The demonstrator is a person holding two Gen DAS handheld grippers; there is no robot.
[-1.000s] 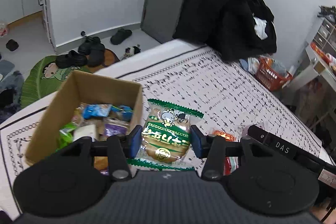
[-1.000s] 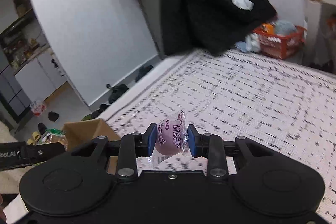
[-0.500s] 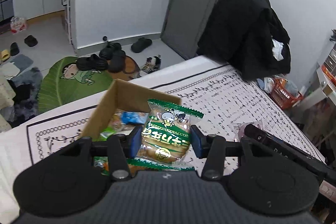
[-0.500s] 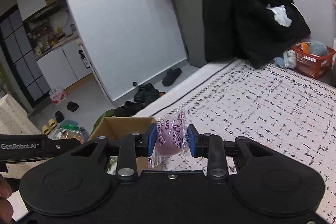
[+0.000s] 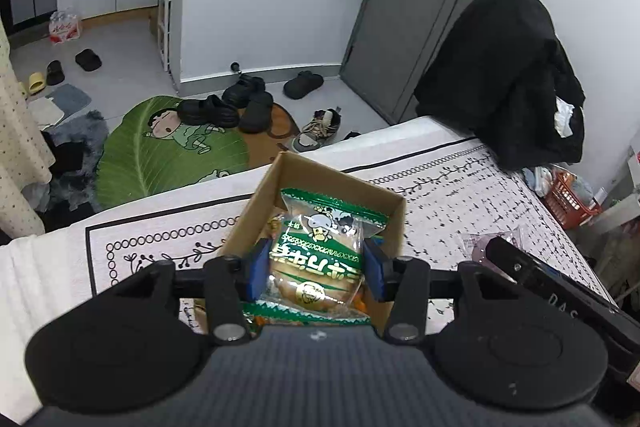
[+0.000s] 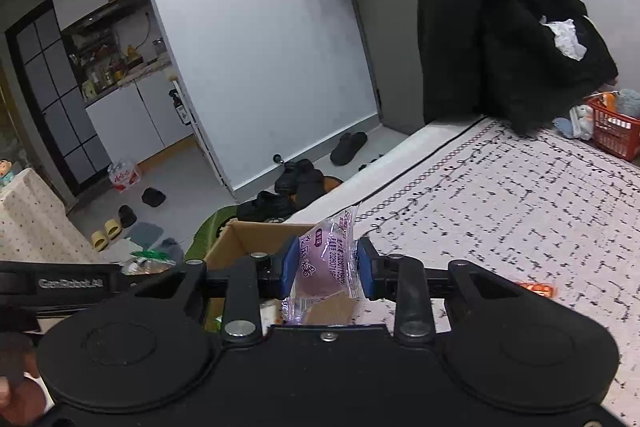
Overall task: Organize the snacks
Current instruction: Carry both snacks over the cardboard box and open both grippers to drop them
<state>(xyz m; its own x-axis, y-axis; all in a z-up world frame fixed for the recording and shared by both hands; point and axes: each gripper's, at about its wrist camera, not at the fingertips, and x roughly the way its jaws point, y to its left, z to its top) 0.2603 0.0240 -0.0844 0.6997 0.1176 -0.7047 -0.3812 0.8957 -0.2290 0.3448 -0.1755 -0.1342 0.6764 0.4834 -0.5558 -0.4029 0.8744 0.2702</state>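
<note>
At the left, the left gripper pinches a green-edged pastry packet between its blue pads, holding it above the open cardboard box. The packet is clear in the middle and shows a golden-brown cake inside; its green band carries gold characters, upside down from this view, with a small cartoon figure above them and a round gold seal below. The box stands on the patterned white cover, and other wrapped snacks show inside it, mostly hidden by the packet.

To the right, the right gripper squeezes a small clear packet holding a round purple sweet, at the near right side of the box. Purple characters and a printed date code run along its wrapper, too small to read surely. The left tool's arm in that view bears "GenRobot.AI". An orange-red wrapper lies on the cover far right.
</note>
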